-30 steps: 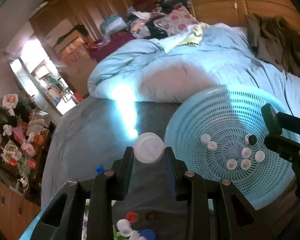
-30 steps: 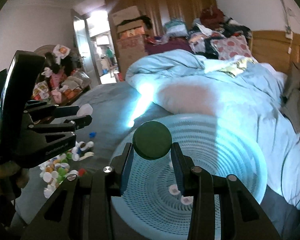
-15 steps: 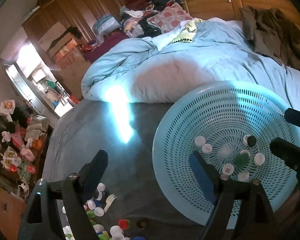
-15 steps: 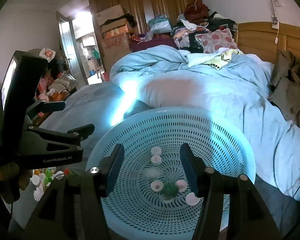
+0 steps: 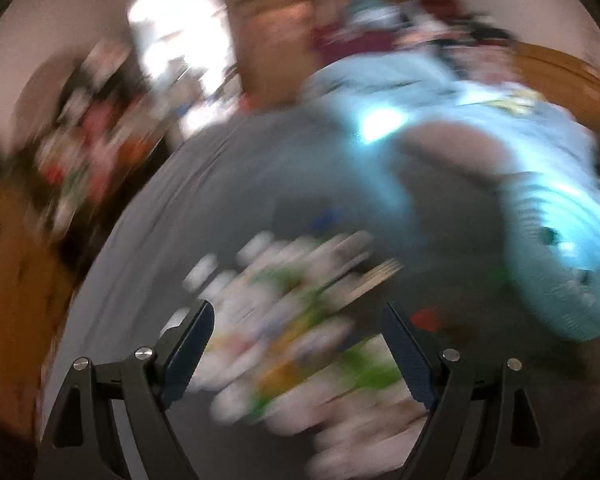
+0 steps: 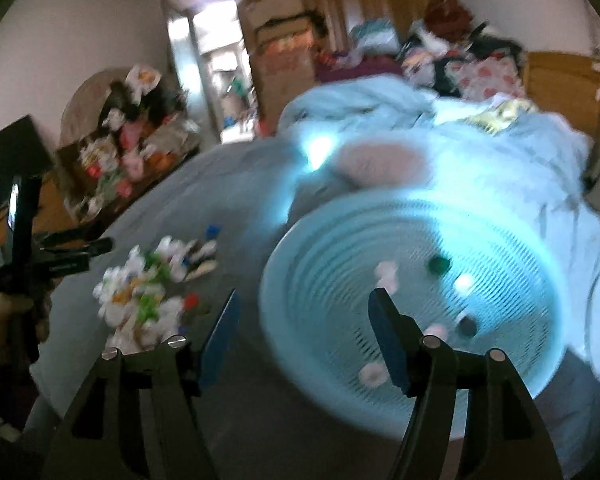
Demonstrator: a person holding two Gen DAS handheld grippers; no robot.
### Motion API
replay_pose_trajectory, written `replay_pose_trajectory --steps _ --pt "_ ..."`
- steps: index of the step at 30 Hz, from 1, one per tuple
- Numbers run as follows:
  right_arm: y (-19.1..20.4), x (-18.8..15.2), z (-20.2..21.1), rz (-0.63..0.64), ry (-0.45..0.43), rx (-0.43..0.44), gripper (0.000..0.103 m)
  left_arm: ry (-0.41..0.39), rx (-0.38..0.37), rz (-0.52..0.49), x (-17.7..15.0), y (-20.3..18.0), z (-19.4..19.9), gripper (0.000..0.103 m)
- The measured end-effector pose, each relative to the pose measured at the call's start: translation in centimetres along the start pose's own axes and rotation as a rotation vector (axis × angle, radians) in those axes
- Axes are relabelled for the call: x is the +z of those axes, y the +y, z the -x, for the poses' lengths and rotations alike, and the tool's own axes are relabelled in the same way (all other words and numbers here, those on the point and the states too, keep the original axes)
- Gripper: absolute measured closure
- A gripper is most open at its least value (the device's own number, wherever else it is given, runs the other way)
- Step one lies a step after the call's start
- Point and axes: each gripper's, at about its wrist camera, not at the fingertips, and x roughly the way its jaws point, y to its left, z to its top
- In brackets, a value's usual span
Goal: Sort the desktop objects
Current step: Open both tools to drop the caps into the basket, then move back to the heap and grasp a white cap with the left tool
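Observation:
Both views are motion-blurred. A pile of bottle caps [image 5: 300, 332], mostly white with green, yellow and red ones, lies on the grey bed sheet [image 5: 220, 200]. My left gripper [image 5: 296, 320] is open and empty, just above the pile. The light blue perforated basket [image 5: 560, 256] is at the right with several caps inside. In the right wrist view my right gripper [image 6: 304, 312] is open and empty, over the basket's left rim [image 6: 272, 280]. The cap pile [image 6: 148, 292] lies to its left, with the left gripper [image 6: 100, 240] beyond it. White and dark caps [image 6: 440, 264] lie in the basket.
A light blue duvet [image 6: 420, 140] is bunched behind the basket. A wooden headboard [image 6: 560, 76] and heaped clothes stand at the back right. A cluttered side table [image 6: 128, 148] is at the left. A wooden wardrobe [image 6: 340, 12] and a lit doorway are behind.
Both grippers let their caps go into the basket, the white one and the dark green one. The left gripper has swung left to the cap pile. The right gripper has shifted left.

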Motion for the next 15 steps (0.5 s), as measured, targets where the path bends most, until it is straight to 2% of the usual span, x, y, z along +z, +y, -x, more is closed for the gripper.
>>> replay_pose_trajectory --steps 3,4,5,7,9,12,15 --pt "1.5 -1.2 -1.4 0.016 0.048 0.025 0.042 0.088 0.054 0.113 -4.0 7.2 -2.9 0.020" --pt "2.0 -1.4 -2.0 0.023 0.064 0.031 0.042 0.122 0.071 0.153 -5.3 9.5 -4.0 0.027" --pt "2.3 -1.4 -2.4 0.026 0.077 0.037 0.042 0.141 0.088 0.180 -6.4 11.2 -5.0 0.030" --pt "3.6 -1.7 -3.3 0.042 0.106 0.045 0.042 0.161 0.105 0.210 -7.6 13.3 -6.7 0.030" --pt "4.9 -2.0 -3.7 0.066 0.119 0.042 0.042 0.167 0.088 0.213 -8.2 13.9 -7.9 0.032" --pt "6.3 -1.9 -4.3 0.094 0.133 0.036 0.042 0.159 0.034 0.164 -8.8 13.2 -9.6 0.033" --pt "7.4 -1.8 -4.8 0.113 0.141 0.032 0.042 0.146 0.018 0.123 -8.4 12.9 -10.6 0.033"
